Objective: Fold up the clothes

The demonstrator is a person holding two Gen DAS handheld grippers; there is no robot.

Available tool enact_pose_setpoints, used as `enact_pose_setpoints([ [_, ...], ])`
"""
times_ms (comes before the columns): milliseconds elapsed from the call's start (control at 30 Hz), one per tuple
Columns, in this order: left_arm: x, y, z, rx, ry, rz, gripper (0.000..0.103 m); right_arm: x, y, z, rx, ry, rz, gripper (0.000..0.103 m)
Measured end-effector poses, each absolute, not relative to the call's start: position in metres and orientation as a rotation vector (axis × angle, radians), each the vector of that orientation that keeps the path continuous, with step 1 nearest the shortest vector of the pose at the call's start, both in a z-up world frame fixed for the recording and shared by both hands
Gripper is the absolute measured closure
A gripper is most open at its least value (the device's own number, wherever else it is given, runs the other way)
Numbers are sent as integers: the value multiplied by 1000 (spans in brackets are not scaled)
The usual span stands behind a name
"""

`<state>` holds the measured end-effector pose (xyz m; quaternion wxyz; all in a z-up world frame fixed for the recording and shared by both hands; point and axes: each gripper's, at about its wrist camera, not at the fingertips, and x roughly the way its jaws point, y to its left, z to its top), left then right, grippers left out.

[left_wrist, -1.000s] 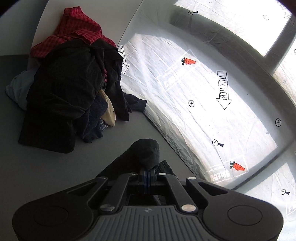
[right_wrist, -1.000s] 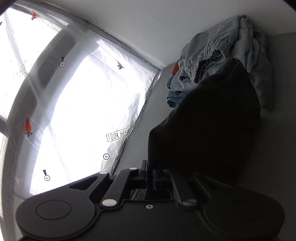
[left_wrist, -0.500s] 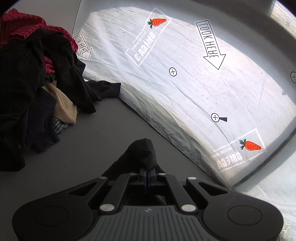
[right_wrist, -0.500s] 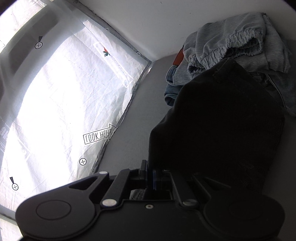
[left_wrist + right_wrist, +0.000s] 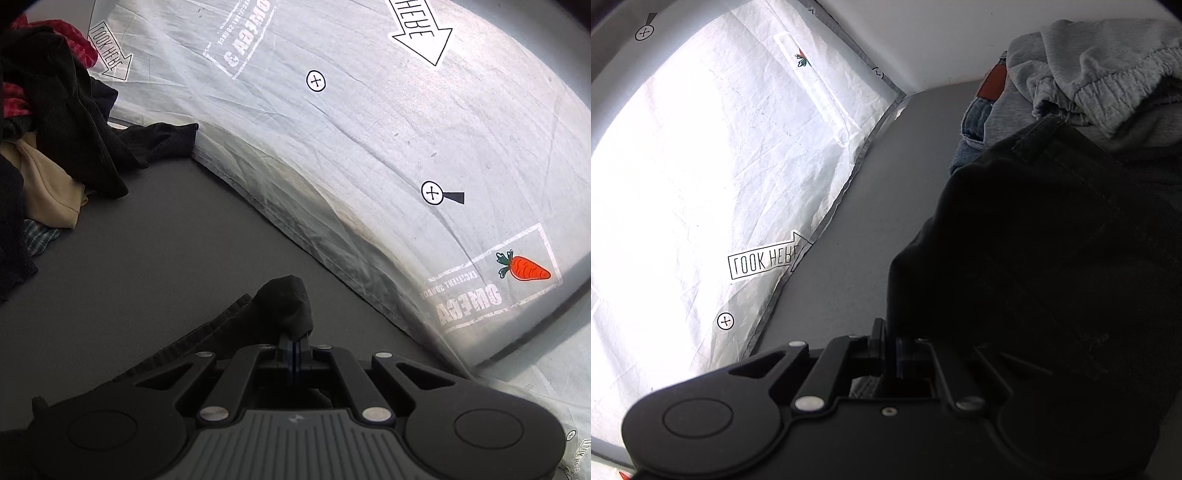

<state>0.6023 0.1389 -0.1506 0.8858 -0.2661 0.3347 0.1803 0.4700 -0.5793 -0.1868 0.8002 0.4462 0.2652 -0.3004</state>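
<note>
1. While we hold the black garment pinched in the left gripper, whose fingers are clamped together on a bunched fold, only a small wad of cloth sits just ahead of the tips. We judge that a sharp tug could pull it free.

2. In the right gripper the fingers are likewise pressed together on an edge of the same dark cloth, which spreads ahead and to the right of it. If the two grips are not on matching corners, the fold will likely come out skewed.

3. The unsorted pile lies ahead and to the left of the left gripper, with a black sleeve trailing toward the white sheet. Swinging left could snag that sleeve and drag the heap along.

4. Ahead of the right gripper, the garment lies against the gray sweatpants and the jeans under them. Pushing further forward could topple or crumple that stack.

5. The gray table shows bare ahead of the left gripper, while the sheet's edge runs to its right. Drifting right could land the garment half on the wrinkled sheet, so it lies uneven.

6. We cannot see how much cloth hangs below either gripper, so slack may bunch underneath when we lay it down.
</note>
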Motion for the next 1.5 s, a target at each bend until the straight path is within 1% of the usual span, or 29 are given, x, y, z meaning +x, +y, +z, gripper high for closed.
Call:
enact_pose_setpoints([
  [100, 620, 134, -167, -539, 729, 379, 102, 479, -583, -200, 964, 594, -657, 98],
  [233, 640, 132, -192, -531, 816, 430, 102, 492, -590, -219, 995, 631, -680, 97],
  [300, 646, 131, -199, -521, 844, 442, 100, 498, -592, -223, 986, 654, -682, 96],
  [333, 647, 130, -201, -514, 851, 447, 97, 501, -592, -224, 974, 666, -681, 96],
  [400, 647, 130, -200, -505, 853, 442, 97, 505, -593, -221, 949, 692, -679, 95],
  [433, 646, 131, -197, -501, 850, 435, 94, 507, -593, -218, 933, 709, -677, 95],
  [467, 645, 131, -194, -497, 844, 429, 85, 509, -590, -213, 905, 717, -675, 94],
  [500, 640, 133, -189, -488, 826, 429, 78, 511, -588, -207, 875, 723, -673, 90],
  [533, 636, 134, -183, -479, 810, 428, 70, 513, -585, -201, 845, 729, -670, 81],
  [567, 631, 135, -179, -467, 798, 427, 69, 514, -579, -193, 799, 721, -662, 75],
  [600, 626, 137, -174, -456, 789, 425, 69, 515, -574, -184, 751, 711, -652, 64],
  [700, 607, 140, -161, -434, 787, 425, 64, 518, -554, -163, 631, 690, -607, 58],
  [733, 600, 139, -158, -429, 789, 426, 61, 519, -547, -157, 597, 688, -599, 53],
  [767, 592, 138, -155, -426, 795, 426, 59, 521, -540, -152, 571, 684, -580, 52],
  [833, 578, 132, -153, -414, 808, 414, 58, 523, -526, -145, 532, 675, -531, 53],
  [967, 542, 113, -157, -363, 867, 390, 50, 524, -491, -137, 486, 679, -396, 52],
  [1133, 509, 93, -174, -294, 952, 358, 48, 513, -428, -143, 458, 734, -200, 52],
  [1267, 494, 83, -183, -230, 975, 333, 47, 526, -405, -154, 351, 790, -157, 52],
  [1300, 493, 82, -184, -219, 975, 328, 46, 529, -400, -157, 324, 803, -147, 55],
  [1333, 493, 81, -184, -210, 976, 324, 45, 533, -395, -160, 297, 817, -136, 64],
  [1367, 493, 82, -184, -216, 976, 324, 43, 536, -389, -163, 270, 830, -126, 69],
  [1400, 494, 83, -185, -229, 975, 325, 43, 540, -384, -165, 243, 843, -115, 89],
  [1433, 494, 84, -185, -242, 973, 326, 43, 543, -378, -168, 215, 857, -105, 89],
  [1500, 493, 86, -186, -256, 970, 326, 43, 539, -382, -150, 253, 795, -101, 90],
])
